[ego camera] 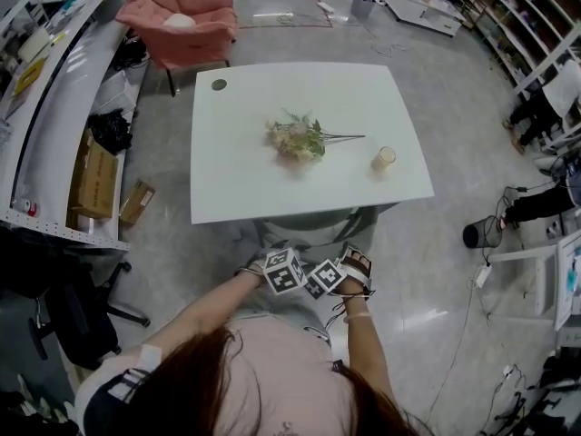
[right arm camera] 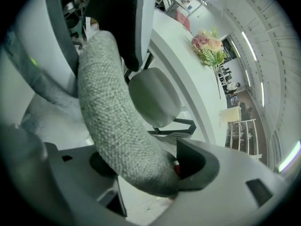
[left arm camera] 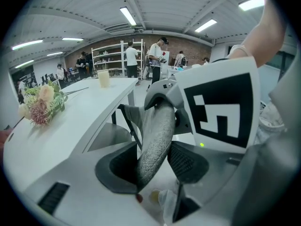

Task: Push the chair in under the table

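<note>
A grey fabric chair (ego camera: pixel 313 227) stands at the near edge of the white table (ego camera: pixel 272 189), its seat partly under the tabletop. My left gripper (ego camera: pixel 280 266) and right gripper (ego camera: pixel 340 271) sit side by side on the top of the chair back. In the left gripper view the curved chair back (left arm camera: pixel 157 131) runs between the pads of the left gripper (left arm camera: pixel 153 161), which is shut on it. In the right gripper view the right gripper (right arm camera: pixel 148 166) is likewise shut on the chair back (right arm camera: pixel 113 112), above the seat (right arm camera: pixel 155 98).
A bunch of flowers (ego camera: pixel 298 139) and a small yellow cup (ego camera: pixel 383 159) lie on the table. A pink armchair (ego camera: pixel 182 21) stands beyond its far side. A long white counter (ego camera: pixel 54 107), cardboard boxes (ego camera: pixel 95 182) and a black office chair (ego camera: pixel 73 307) are at left.
</note>
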### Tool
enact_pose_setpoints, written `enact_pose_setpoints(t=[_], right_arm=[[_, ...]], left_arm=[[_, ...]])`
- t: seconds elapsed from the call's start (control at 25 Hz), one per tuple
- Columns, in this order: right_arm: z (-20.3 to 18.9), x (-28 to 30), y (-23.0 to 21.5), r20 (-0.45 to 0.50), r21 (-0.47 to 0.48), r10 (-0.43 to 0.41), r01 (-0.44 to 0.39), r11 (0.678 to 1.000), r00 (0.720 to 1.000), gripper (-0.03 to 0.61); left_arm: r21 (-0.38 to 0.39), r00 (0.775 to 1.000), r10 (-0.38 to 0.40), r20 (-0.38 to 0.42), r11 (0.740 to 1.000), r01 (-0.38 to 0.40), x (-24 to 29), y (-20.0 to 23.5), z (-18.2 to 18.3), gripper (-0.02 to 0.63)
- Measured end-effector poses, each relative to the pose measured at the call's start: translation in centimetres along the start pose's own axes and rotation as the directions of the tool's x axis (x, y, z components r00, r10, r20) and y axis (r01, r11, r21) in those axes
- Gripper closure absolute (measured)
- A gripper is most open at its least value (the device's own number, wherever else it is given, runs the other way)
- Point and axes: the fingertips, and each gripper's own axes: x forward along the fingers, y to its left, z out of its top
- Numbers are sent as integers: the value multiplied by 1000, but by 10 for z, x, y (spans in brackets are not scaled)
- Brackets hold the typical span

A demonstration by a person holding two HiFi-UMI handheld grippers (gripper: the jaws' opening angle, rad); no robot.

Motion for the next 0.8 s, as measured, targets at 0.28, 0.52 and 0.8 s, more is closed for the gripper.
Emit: enact_pose_setpoints(t=[0.28, 0.52, 0.8], right_arm=[[12, -12, -2, 118, 4, -12, 12, 1000, 993, 268], [2, -22, 0, 182, -16, -48, 52, 999, 982, 270], [-10, -57, 2, 354, 94, -116, 88, 992, 928, 270]], left_arm=[[-17, 997, 53, -52, 998, -54, -3, -1, -1, 411], [-41, 984, 157, -81, 986, -160, -19, -3, 1, 410], [-190, 951, 304, -60, 932, -310, -52, -8, -1, 411]])
